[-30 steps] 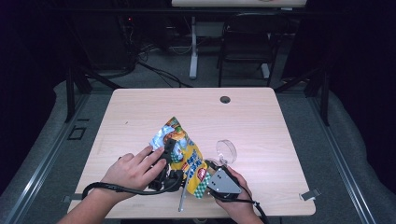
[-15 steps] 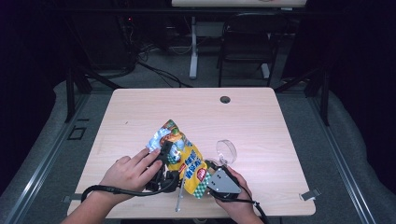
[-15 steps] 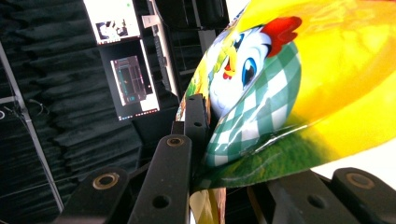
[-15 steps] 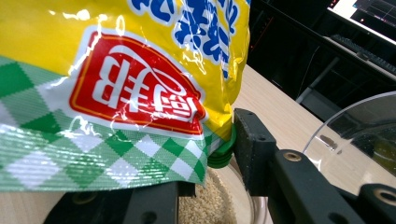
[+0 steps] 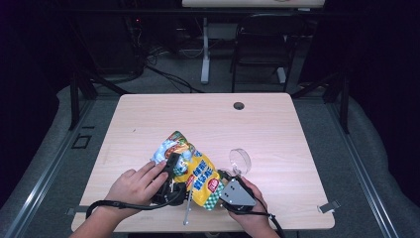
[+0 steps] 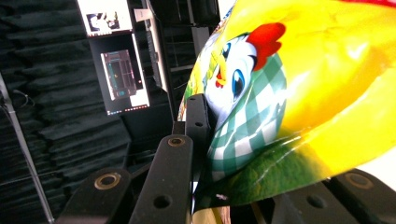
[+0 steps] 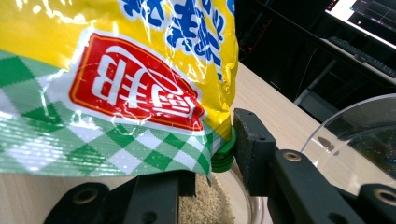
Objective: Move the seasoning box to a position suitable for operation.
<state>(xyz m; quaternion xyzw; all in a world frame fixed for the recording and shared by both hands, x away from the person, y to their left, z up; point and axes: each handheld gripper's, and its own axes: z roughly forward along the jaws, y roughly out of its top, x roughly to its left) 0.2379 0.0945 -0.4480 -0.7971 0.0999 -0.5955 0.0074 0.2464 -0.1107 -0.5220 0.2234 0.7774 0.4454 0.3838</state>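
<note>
A yellow snack bag [image 5: 195, 171] with green checks and a red label is held up over the table's near edge between both grippers. My left gripper [image 5: 171, 171] is closed on the bag's left side; in the left gripper view the bag [image 6: 299, 93] lies between its jaws. My right gripper [image 5: 227, 181] clamps the bag's lower right corner [image 7: 140, 93], with a green clip-like piece [image 7: 223, 156] against the right jaw. Below it sits a clear bowl of beige grains [image 7: 205, 205].
A clear round lid [image 5: 240, 159] leans just right of the bag, close to the right gripper. A thin metal rod [image 5: 187, 208] lies at the near edge. A dark grommet hole [image 5: 238, 105] sits at the far side of the wooden table [image 5: 277, 129].
The left hand has drawn back a little toward the near edge. The bag and the right gripper have stayed in place.
</note>
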